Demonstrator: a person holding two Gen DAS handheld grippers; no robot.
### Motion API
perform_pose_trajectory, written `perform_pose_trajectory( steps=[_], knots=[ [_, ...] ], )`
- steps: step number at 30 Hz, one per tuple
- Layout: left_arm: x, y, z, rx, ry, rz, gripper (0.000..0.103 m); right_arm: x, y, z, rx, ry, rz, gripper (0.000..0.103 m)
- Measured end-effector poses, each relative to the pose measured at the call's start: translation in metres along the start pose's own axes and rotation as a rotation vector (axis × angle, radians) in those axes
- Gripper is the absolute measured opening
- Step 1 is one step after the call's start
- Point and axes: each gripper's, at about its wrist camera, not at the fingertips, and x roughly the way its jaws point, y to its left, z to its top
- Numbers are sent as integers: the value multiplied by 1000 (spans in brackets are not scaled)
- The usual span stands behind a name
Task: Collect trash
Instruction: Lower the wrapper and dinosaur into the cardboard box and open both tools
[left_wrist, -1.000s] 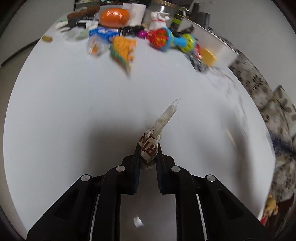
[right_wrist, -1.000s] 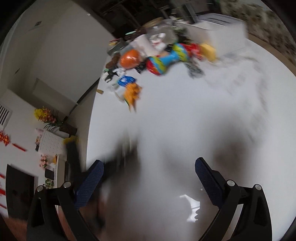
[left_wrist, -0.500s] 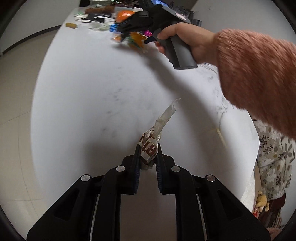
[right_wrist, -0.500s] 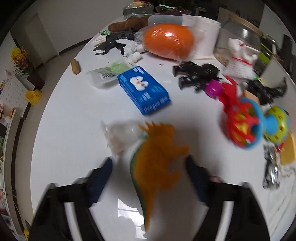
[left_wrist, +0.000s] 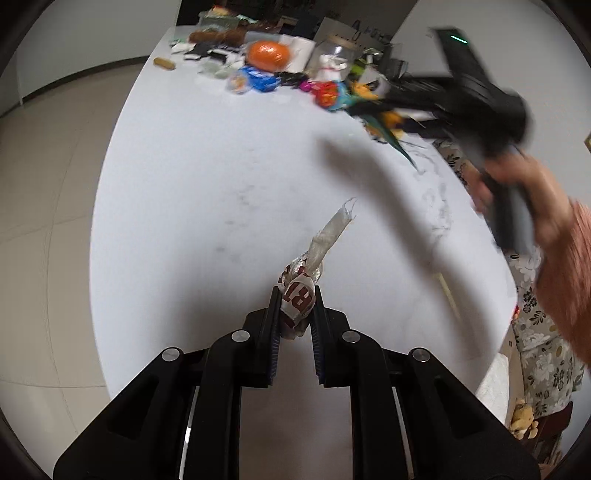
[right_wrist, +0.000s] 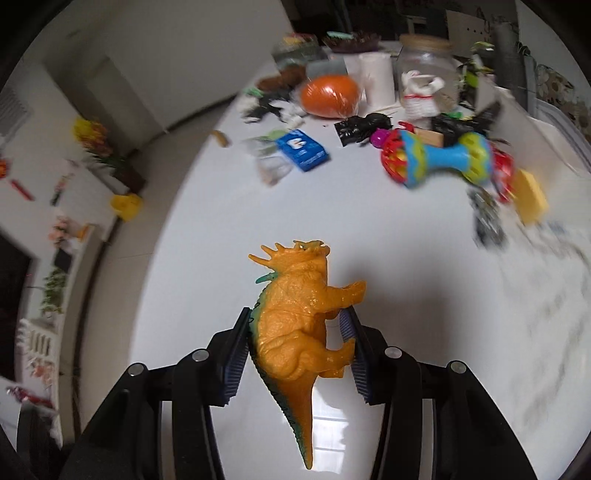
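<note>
Wrapper (left_wrist: 301, 295) long axis away from left tool (left_wrist: 295, 308)

Wrapper (left_wrist: 300, 295): crumpled white, brown-red lettering, a twisted translucent tail pointing up and right; pinched between two black fingers, above the white table (left_wrist: 207, 192).

Toy dinosaur (right_wrist: 299, 325): orange, horned frill, green-edged back and tail; lies on its side between blue pads, head away from the camera, tail toward it, legs to the right, off the tabletop.

Clear crinkled packets (right_wrist: 271, 168): beside the blue box (right_wrist: 303, 149), far end of the table; contents blurred.
</note>
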Motion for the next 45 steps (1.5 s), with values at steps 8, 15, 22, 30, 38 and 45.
perform_pose_trajectory(
  steps=[8,15,22,30,38,45],
  knots=[
    [-24,-87,-79,32,-20,-4,14,-126,-27,-163,-23,-58,145,48],
    [-19,-177,-189,35,51,-116,14,-186,-78,-333,18,5,148,48],
    [75,-204,-292,55,270,-112,14,-145,-150,-458,202,124,97,48],
    [202,-175,-366,-30,427,8,15,-37,-218,-527,317,218,49,51],
    [214,-169,-365,-55,458,198,64,-12,-247,-518,369,263,-75,90],
    [103,-219,-286,14,299,109,71,-110,-207,-459,311,123,67,97]
  ],
)
